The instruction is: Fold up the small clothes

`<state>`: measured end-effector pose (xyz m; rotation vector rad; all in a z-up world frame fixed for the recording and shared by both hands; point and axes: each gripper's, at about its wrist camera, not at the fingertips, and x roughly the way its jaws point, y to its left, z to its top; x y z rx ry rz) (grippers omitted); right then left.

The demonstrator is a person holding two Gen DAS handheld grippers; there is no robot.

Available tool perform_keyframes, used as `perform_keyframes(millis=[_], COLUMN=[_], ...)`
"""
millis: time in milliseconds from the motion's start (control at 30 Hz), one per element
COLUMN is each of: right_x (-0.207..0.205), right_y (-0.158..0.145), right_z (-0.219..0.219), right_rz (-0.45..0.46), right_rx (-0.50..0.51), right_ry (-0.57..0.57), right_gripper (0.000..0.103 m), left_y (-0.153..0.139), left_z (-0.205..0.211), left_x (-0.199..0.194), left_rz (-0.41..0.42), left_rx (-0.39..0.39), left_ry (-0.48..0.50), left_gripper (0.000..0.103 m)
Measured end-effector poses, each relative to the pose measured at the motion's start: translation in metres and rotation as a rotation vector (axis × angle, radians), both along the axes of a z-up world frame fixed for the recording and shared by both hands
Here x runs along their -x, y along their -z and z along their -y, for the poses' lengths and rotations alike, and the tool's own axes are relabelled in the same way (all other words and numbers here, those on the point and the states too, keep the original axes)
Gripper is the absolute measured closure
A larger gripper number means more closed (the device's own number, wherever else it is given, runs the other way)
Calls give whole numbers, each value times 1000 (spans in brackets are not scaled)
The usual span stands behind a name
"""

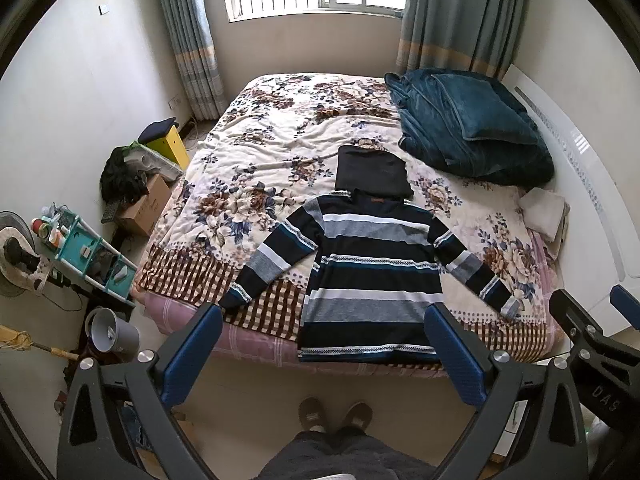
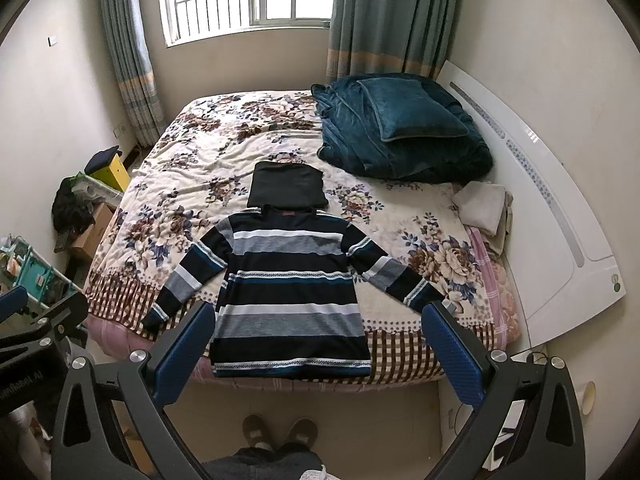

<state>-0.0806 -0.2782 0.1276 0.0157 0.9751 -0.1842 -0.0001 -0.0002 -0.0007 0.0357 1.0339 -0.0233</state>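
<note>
Floral bed [image 1: 280,128]: one striped sweater [image 1: 368,276], two wide-open, empty hand-held grippers [image 1: 324,344] [image 2: 318,344].

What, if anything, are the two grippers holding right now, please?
Nothing: the left gripper and right gripper are open, above the striped sweater.

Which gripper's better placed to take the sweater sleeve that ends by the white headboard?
Right, probably. The right gripper, open and empty, frames that cuff beside its finger; the left gripper sits nearer the opposite sleeve of the sweater.
</note>
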Motion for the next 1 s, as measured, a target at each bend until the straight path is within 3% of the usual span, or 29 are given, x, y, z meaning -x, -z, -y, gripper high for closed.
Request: perform_keyframes(millis=[1000], right_x=[-3], right_y=[-17], right_z=[-2], right_rz=[16], right_rx=[8], right_ry=[4], right_gripper=[0], left_y=[-30], left_z=[4], left_x=[-23], left_rz=[25], left_rx=[15], left_ry=[2], left_gripper=[0])
